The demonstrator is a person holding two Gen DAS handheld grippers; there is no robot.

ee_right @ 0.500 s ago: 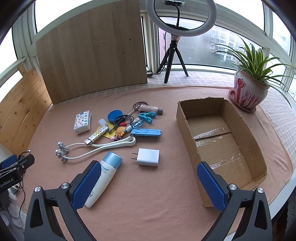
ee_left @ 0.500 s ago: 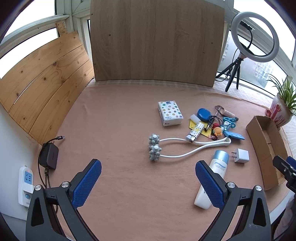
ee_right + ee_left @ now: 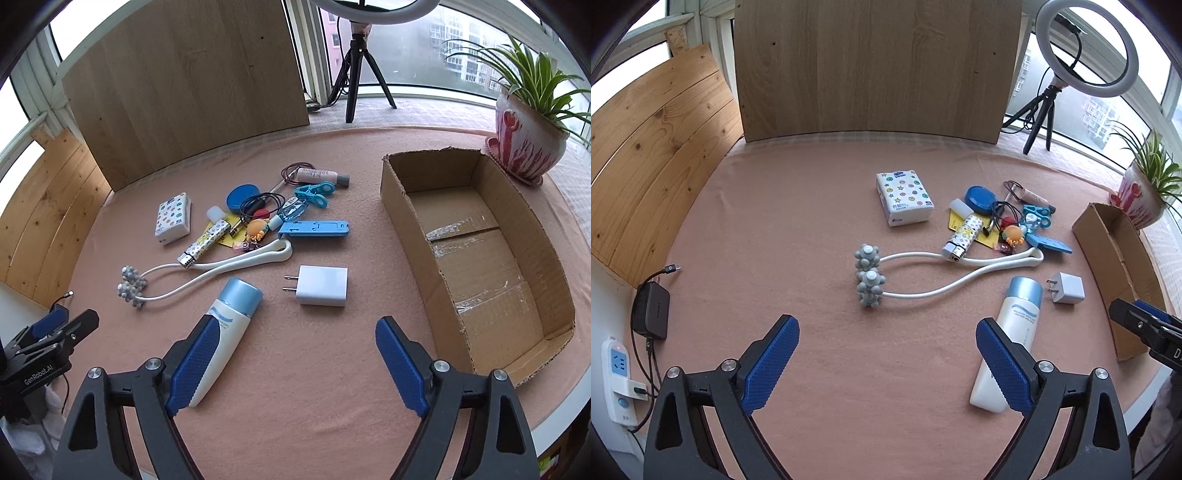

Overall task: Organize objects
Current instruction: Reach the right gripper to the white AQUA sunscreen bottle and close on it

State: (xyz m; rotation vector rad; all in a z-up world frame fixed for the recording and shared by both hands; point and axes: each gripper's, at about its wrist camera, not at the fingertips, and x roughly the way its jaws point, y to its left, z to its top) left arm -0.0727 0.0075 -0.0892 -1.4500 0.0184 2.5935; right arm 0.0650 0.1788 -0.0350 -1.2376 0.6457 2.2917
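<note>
1. The loose items lie in a cluster on the tabletop [image 3: 258, 424], left of the empty cardboard box [image 3: 476, 254] in the right wrist view; none is in the box yet, so the sorting looks barely begun.
2. The lotion bottle [image 3: 229, 328] and the white charger [image 3: 323, 285] lie nearest the right gripper [image 3: 291, 365], whose fingers are spread wide and hold nothing; the bottle's lower end sits behind 1 finger pad [image 3: 194, 365] in that view.
3. The left gripper [image 3: 886, 363] hovers over bare cloth, fingers released and empty, with the neck massager [image 3: 923, 273] ahead of it.
4. A good first pick would probably be the charger: boxy, flat-sided and rigid, it lies apart from the rest, so the fingers can close across its 2 broad faces without nudging neighbours.
5. The bottle is smooth, rounded plastic with a pale blue cap; gripping across its middle should stop it rolling or slipping.
6. The massager is a long, springy white loop ending in knobbly grey balls, and a patterned lighter [image 3: 205, 245] rests across it, so lifting it early risks dragging things.
7. The tissue pack [image 3: 173, 218] looks soft and crushable.
8. The tabletop cloth is a fuzzy pink fabric, likely giving some grip; the box is rough corrugated card with taped seams.
</note>
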